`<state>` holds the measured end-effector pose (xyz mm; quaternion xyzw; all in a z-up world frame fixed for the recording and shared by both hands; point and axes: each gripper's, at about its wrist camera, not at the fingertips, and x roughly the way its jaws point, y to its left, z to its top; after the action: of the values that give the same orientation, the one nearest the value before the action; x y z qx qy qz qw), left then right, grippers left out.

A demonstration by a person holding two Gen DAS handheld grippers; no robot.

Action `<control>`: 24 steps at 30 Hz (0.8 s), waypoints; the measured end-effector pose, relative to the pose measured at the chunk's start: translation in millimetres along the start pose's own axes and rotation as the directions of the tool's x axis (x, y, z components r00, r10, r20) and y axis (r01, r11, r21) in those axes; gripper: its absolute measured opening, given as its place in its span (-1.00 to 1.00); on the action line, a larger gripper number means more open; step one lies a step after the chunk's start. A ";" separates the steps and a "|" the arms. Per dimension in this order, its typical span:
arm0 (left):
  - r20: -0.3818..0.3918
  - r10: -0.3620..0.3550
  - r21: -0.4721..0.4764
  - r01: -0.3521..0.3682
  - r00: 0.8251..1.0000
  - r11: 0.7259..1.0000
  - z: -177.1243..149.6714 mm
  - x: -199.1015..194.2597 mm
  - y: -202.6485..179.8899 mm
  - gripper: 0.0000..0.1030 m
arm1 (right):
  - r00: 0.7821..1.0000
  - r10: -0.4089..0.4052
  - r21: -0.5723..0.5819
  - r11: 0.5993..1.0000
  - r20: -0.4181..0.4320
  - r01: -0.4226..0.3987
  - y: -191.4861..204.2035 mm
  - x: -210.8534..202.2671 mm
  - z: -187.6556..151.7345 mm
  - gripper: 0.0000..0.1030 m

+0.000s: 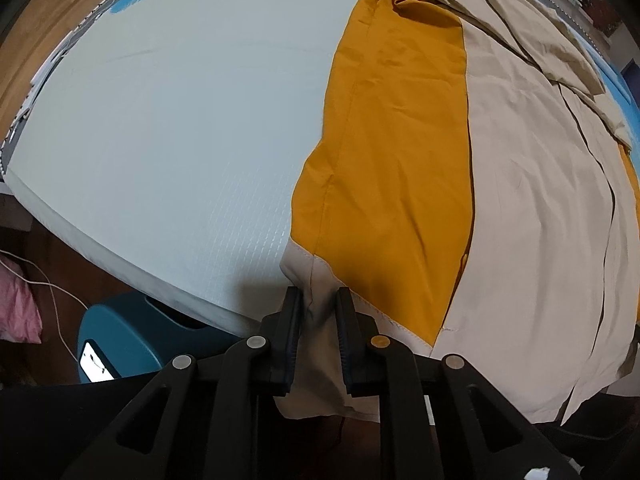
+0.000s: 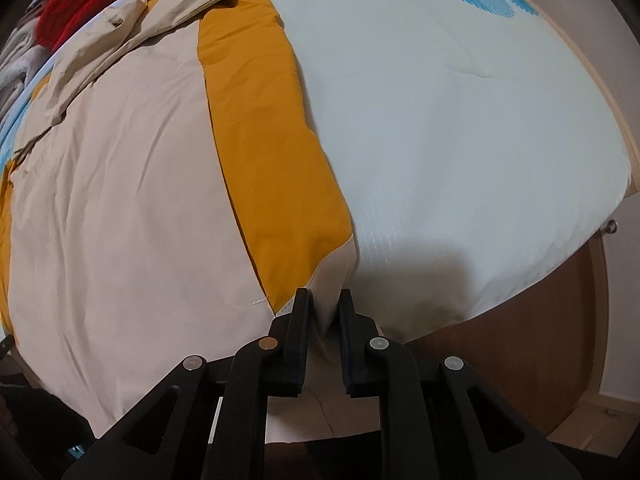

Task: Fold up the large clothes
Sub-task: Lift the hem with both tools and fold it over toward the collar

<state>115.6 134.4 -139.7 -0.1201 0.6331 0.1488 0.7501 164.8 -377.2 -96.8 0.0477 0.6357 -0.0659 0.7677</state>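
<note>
A beige and mustard garment (image 1: 460,160) is seen spread over the right part of a pale bed sheet (image 1: 180,140). Its beige lower corner is pinched between the fingers of the left gripper (image 1: 319,300), at the sheet's near edge. Blue feather prints are noted at the far edge. Below left, a blue stool (image 1: 120,332), a white cable (image 1: 52,296) and pink cloth (image 1: 18,308) are seen.

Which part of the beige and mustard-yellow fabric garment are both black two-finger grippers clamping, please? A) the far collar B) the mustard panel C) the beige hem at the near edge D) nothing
C: the left gripper and right gripper each pinch beige hem cloth of the garment.
</note>
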 end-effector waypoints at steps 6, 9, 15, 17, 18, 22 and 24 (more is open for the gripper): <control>0.007 0.022 0.019 -0.022 1.000 1.000 -1.3 -3.3 -4.5 -0.72 | 1.000 0.019 0.012 1.000 0.009 -0.019 -0.3 -2.6 0.9 -0.85; 0.020 0.023 0.050 -0.024 1.000 0.998 -1.8 -9.2 -11.8 -0.94 | 0.999 0.035 0.024 0.999 0.024 -0.036 -0.6 -5.7 6.2 -0.92; 0.084 -0.091 0.089 0.084 0.992 0.993 6.0 -67.4 -18.6 -0.97 | 0.985 0.121 0.005 0.992 0.124 -0.122 -17.7 -63.8 9.4 -0.94; 0.122 -0.135 0.125 0.120 0.983 0.985 6.9 -93.5 -19.7 -0.98 | 0.966 0.183 -0.010 0.983 0.181 -0.185 -20.7 -93.8 14.0 -0.95; 0.139 -0.164 0.150 0.143 0.977 0.978 6.7 -107.5 -19.3 -0.98 | 0.957 0.205 -0.019 0.978 0.207 -0.205 -19.9 -108.9 13.4 -0.95; 0.162 -0.273 0.205 0.239 0.948 0.949 1.4 -149.8 -3.7 -0.99 | 0.914 0.304 -0.053 0.952 0.268 -0.301 -22.7 -162.0 6.4 -0.96; 0.157 -0.307 0.236 0.266 0.939 0.935 -1.6 -168.0 8.0 -0.99 | 0.897 0.334 -0.102 0.942 0.289 -0.318 -23.1 -188.9 -2.6 -0.96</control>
<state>85.3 129.2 25.6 -0.1161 0.5460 -0.0198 0.8295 123.9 -391.9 88.4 0.1227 0.4952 0.0739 0.8569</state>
